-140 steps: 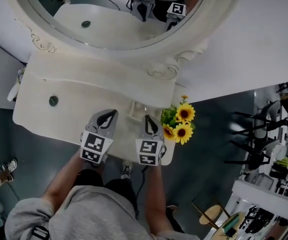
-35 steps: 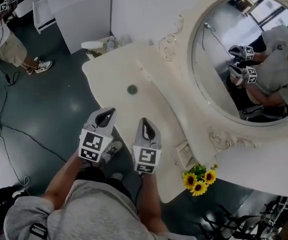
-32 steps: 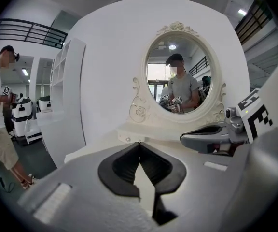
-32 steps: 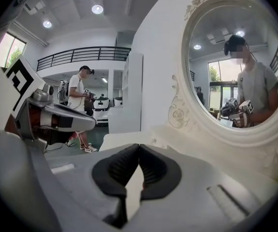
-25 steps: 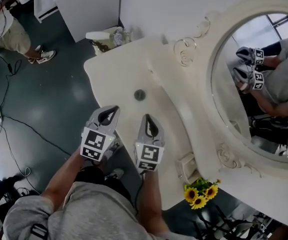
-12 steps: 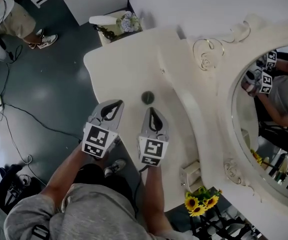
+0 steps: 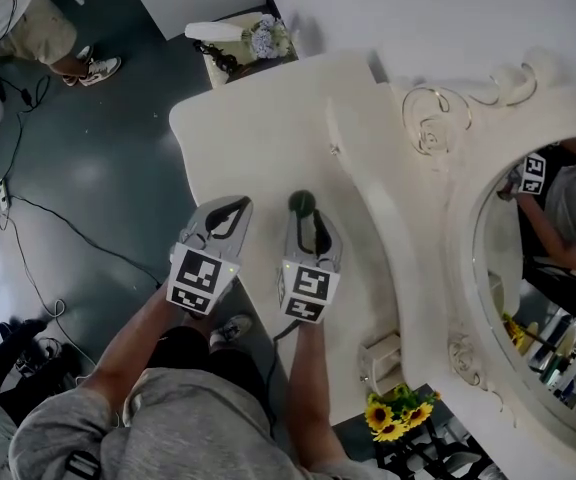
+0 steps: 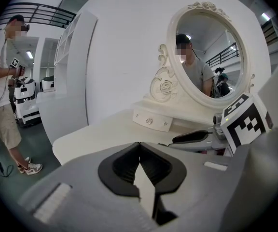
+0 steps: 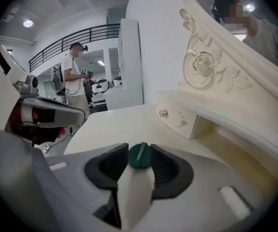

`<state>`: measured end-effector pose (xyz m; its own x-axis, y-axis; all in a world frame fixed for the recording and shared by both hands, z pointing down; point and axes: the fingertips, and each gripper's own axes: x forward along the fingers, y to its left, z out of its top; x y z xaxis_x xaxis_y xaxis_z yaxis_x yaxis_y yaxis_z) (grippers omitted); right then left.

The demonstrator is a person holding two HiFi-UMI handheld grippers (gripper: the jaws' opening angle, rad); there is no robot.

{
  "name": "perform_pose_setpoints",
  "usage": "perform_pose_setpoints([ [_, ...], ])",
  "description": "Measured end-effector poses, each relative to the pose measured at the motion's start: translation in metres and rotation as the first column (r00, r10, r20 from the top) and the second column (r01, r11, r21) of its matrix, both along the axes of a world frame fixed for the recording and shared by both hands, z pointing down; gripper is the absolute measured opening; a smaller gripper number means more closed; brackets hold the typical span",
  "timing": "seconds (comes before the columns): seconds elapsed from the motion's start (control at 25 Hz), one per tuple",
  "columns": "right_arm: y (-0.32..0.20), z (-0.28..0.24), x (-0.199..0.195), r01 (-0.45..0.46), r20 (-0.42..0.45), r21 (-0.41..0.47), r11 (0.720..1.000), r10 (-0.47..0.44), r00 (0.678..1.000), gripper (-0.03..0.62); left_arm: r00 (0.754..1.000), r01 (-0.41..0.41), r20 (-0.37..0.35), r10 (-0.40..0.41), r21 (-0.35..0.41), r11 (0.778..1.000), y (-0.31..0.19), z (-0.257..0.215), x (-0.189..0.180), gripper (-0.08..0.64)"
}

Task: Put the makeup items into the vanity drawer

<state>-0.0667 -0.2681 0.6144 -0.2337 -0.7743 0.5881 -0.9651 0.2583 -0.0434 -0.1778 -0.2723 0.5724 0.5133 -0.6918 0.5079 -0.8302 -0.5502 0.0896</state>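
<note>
So the big change: half a second back the green makeup pot (image 7: 301, 203) sat on the vanity top (image 7: 248, 138) just ahead of the right gripper (image 7: 308, 223), and now that gripper has slid forward and has the pot right at its tips. In the right gripper view the pads look like they're touching it on both sides, so I'd call it pinched, though it's probably still resting on the top. The left gripper (image 8: 139, 144) hasn't really moved: jaws pressed together on nothing, hovering just beside the other one near the front edge.

For the task, I'd say that's the pickup pretty much done, with the drawer part still to do. The little drawer (image 9: 177, 120) at the foot of the mirror (image 7: 538, 268) is still closed.

Head count:
- 1 green pot, the only makeup item I can spot
- 2 grippers
- 1 oval mirror
- 2 little drawer boxes, I think, one at each end of the mirror base
- 1 bunch of sunflowers (image 7: 388, 415)
- 1 bystander (image 9: 74, 76) in the background
</note>
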Motion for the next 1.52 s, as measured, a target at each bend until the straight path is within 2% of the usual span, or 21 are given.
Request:
perform_pose_setpoints([
  [0.4, -0.008, 0.012, -0.005, 0.039, -0.015, -0.049, 0.998, -0.04, 0.999, 0.144, 1.0, 0.015, 0.007, -0.015, -0.017, 1.0, 0.001, 0.004, -0.002, 0.011],
  [0.56, -0.001, 0.023, -0.006, 0.057, -0.048, -0.113, 0.992, -0.062, 0.997, 0.104, 1.0, 0.017, 0.011, -0.016, -0.019, 1.0, 0.001, 0.004, -0.002, 0.011],
  [0.72, -0.002, 0.026, -0.007, 0.073, -0.073, -0.127, 0.989, -0.083, 0.994, 0.066, 1.0, 0.019, 0.011, -0.019, -0.017, 1.0, -0.001, 0.004, -0.003, 0.011],
  [0.84, -0.003, 0.025, -0.007, 0.068, -0.072, -0.122, 0.99, -0.077, 0.994, 0.028, 1.0, 0.018, 0.01, -0.018, -0.015, 1.0, -0.002, 0.003, -0.002, 0.011],
  [0.96, -0.004, 0.023, -0.006, 0.063, -0.07, -0.113, 0.992, -0.071, 0.995, 0.018, 1.0, 0.017, 0.009, -0.017, -0.011, 1.0, -0.002, 0.001, -0.002, 0.011],
  [1.2, -0.001, 0.009, -0.005, 0.056, -0.068, -0.086, 0.995, -0.062, 0.996, 0.014, 1.0, 0.005, 0.006, -0.005, 0.001, 1.0, 0.001, -0.009, 0.001, 0.011],
  [1.52, 0.009, -0.041, 0.005, 0.015, -0.065, -0.006, 1.0, -0.016, 0.998, 0.012, 0.999, -0.048, -0.005, 0.049, 0.064, 0.997, 0.008, -0.05, 0.018, 0.011],
])
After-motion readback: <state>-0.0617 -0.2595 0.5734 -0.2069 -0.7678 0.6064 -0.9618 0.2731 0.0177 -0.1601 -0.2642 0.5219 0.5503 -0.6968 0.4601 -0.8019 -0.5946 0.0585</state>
